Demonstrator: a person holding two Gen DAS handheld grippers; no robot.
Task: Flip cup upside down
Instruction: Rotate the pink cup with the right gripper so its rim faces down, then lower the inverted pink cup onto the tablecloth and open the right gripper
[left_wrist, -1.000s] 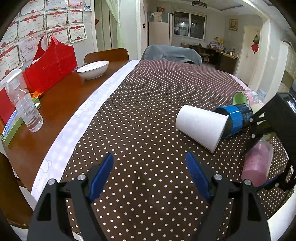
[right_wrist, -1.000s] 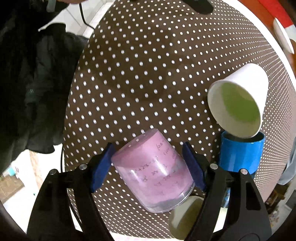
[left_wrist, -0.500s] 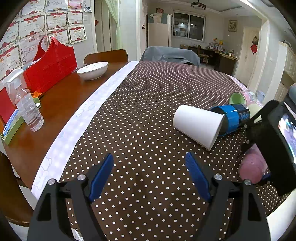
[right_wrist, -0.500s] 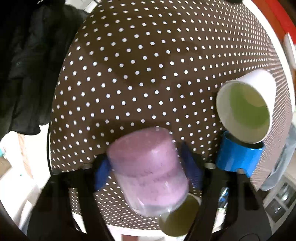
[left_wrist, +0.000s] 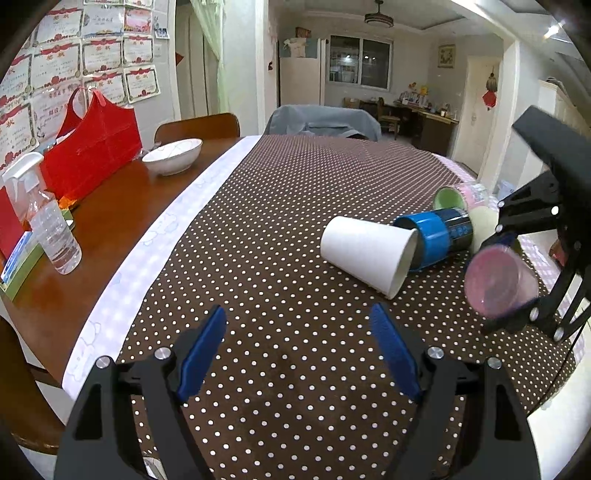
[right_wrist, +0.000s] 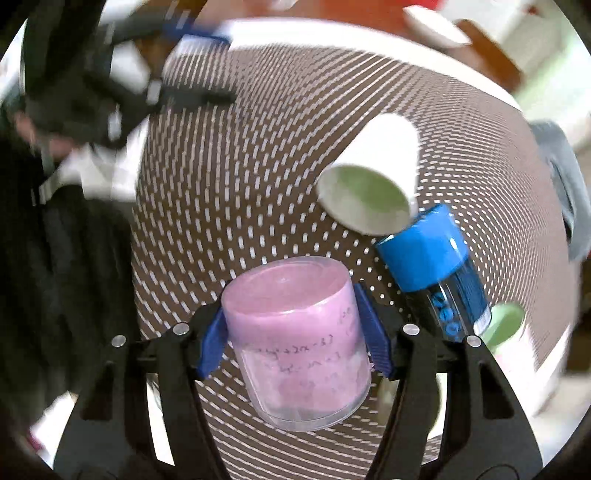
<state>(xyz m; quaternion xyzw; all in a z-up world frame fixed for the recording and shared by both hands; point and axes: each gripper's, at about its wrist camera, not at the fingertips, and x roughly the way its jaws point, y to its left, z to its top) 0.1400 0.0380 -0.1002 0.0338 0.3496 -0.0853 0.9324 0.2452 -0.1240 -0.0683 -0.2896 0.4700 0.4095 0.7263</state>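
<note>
Right tongs (right_wrist: 291, 332) clenched on pink cup (right_wrist: 295, 332), lifted off the desk (left_wrist: 295, 221), closed end pointing away from the wrist camera. Left tongs (left_wrist: 295, 350) released, grasping nothing, above the dotted cloth. White cup (left_wrist: 365, 254) and blue cup (left_wrist: 436, 236) lie on their sides, touching.

On the bench (left_wrist: 122, 206), a paper cup (left_wrist: 365, 254) lies on its side with a can (left_wrist: 436, 236) touching its open end from behind and two more cups (left_wrist: 461, 195) beyond that. The right tool (right_wrist: 295, 332) holds a plastic cup (right_wrist: 299, 339) above the cloth (left_wrist: 288, 206), right of this cluster. At the far left stand a bottle (left_wrist: 55, 240), a bag (left_wrist: 92, 147) and a bowl (left_wrist: 173, 156)
</note>
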